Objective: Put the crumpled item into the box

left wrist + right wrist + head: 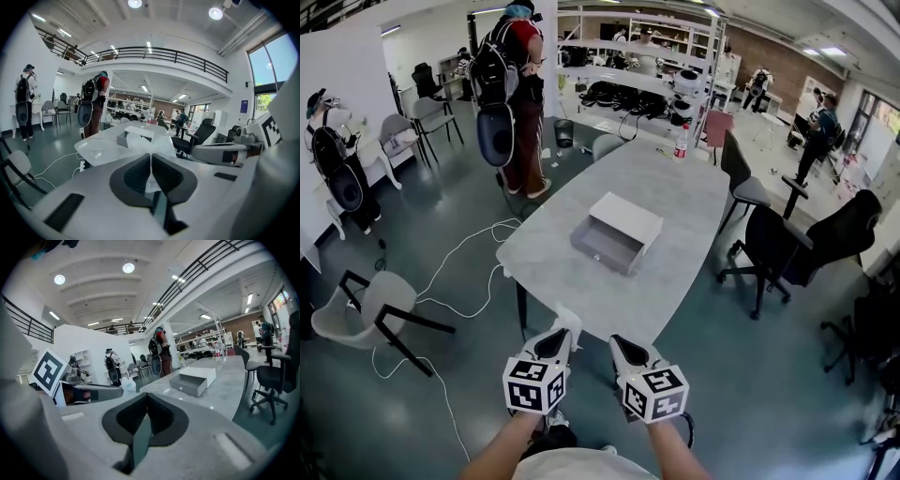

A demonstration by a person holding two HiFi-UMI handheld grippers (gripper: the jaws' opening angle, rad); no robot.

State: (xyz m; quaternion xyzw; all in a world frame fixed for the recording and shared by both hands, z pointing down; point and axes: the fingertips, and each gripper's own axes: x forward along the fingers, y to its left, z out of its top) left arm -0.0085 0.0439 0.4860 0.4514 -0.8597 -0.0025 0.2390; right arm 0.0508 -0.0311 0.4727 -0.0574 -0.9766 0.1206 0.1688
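Left gripper (150, 160) pinches crumpled item (143, 140), perhaps plastic, partly hidden between jaws.

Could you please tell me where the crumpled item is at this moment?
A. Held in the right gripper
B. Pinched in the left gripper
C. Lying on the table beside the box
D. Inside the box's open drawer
B: the left gripper has its jaws closed on the crumpled item, short of the box, while the right gripper is shut on nothing.
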